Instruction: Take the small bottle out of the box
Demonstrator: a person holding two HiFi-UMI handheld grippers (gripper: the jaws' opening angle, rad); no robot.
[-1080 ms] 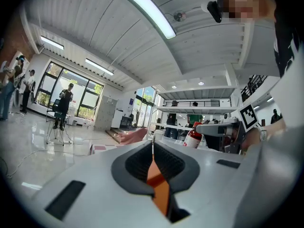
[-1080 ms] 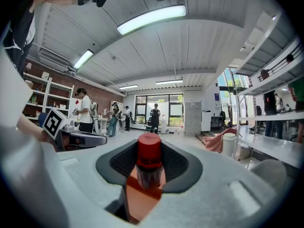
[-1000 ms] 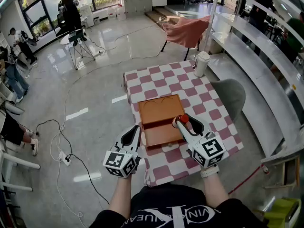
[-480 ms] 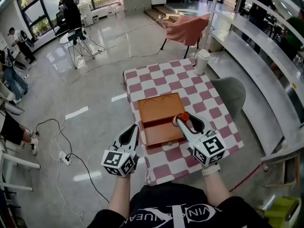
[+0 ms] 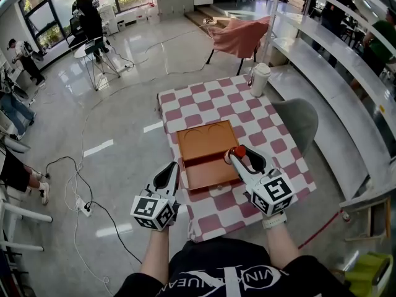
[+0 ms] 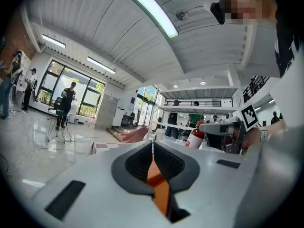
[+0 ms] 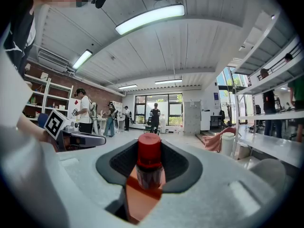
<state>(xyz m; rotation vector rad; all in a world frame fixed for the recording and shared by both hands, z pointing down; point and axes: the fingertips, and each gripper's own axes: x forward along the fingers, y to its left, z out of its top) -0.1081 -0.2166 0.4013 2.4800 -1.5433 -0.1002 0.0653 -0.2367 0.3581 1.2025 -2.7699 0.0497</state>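
Small bottle [image 7: 149, 169], red-capped, stood upright between the fingers of the right gripper [image 5: 239, 156], which were clamped on its sides. In the head view its cap showed over the right edge of the open box [image 5: 205, 142], toward the near edge of the tabletop [image 5: 207, 101]. At the left, the left gripper [image 5: 175, 165] was held level at the tabletop's left edge, just beside the box's left side; its fingers were pressed together with nothing between them. The box, brown-orange, lay open in the near half of the red-and-white checked tabletop, one flat half toward the far edge and the other toward the near edge. The right gripper reached in from the near right, with its marker cube above the near edge. Farther right and back, a white lidded jug [image 5: 259, 81] stood at the far right corner of the tabletop, and a grey chair [image 5: 298, 121] sat just beside the right edge. Beyond the far edge, a pink cloth [image 5: 242, 37] hung over something with dark legs on the floor.
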